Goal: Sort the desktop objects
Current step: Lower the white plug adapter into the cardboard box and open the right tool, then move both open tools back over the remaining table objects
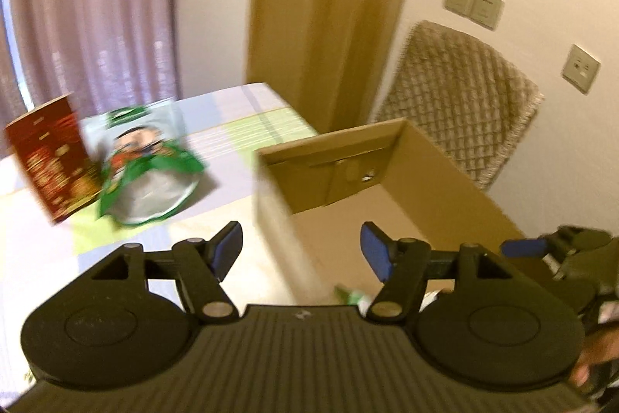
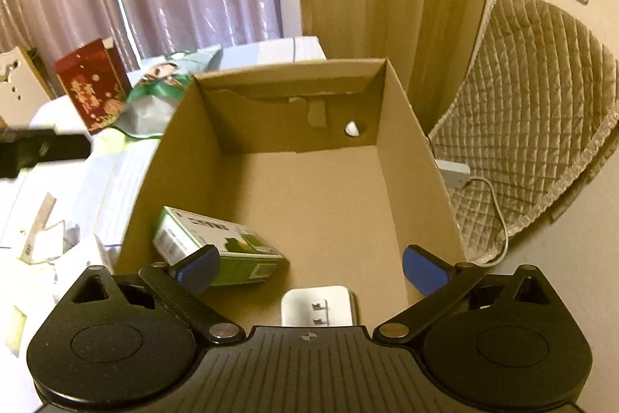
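An open cardboard box [image 2: 418, 149] stands on the table and holds a green-and-white carton [image 2: 216, 250] and a white charger [image 2: 317, 304] with metal prongs. My right gripper [image 2: 309, 269] hangs open above the box's near end, with nothing between its blue pads. In the left wrist view, my left gripper [image 1: 301, 250] is open and empty over the cardboard box's [image 1: 387, 204] left wall. A red carton [image 1: 54, 157] and a green snack bag [image 1: 147, 173] sit on the table to the left. The red carton [image 2: 93, 88] and snack bag [image 2: 154, 91] also show behind the box.
A striped tablecloth [image 1: 251, 126] covers the table. Small white packages and papers [image 2: 42, 235] lie left of the box. A chair with a quilted cover [image 2: 541, 126] stands to the right, with a white cable [image 2: 495, 204] hanging on it. Curtains and a wall are behind.
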Tool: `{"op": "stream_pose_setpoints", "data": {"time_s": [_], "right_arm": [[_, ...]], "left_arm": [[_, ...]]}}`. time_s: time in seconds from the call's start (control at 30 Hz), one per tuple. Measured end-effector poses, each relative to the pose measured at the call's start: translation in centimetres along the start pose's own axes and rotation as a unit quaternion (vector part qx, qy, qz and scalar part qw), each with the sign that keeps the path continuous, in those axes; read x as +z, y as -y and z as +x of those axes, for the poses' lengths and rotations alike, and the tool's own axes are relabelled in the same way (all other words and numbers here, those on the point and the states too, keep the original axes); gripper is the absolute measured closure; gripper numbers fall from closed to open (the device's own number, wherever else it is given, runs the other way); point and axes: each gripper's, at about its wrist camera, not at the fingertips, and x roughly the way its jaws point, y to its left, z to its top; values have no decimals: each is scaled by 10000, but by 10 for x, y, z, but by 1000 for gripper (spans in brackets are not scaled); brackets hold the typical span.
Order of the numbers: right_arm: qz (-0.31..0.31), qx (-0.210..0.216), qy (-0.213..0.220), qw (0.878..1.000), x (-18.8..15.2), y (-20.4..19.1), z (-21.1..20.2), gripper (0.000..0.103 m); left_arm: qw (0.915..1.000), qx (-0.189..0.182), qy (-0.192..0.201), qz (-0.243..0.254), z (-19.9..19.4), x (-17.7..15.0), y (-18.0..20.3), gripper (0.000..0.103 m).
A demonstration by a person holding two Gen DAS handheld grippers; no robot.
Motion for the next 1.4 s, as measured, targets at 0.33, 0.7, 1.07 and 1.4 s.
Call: {"op": "stream_pose_setpoints", "data": {"time_s": [0.33, 0.7, 1.07, 1.4], "right_arm": [[248, 315, 223, 9989, -20, -34, -33, 0], [249, 156, 740, 9968, -73, -126, -102, 0], [280, -35, 47, 9996, -157, -203, -112, 0], [73, -47, -452, 9989, -184, -204, -99, 0]], "left_arm": [[9933, 786, -143, -836, -64, -71, -58, 11], [9910, 954, -304, -883, -145, -151, -103, 1], [9889, 1025, -681, -835, -214, -249, -136, 1], [9876, 945, -849, -921, -227, -279, -131, 1]]}}
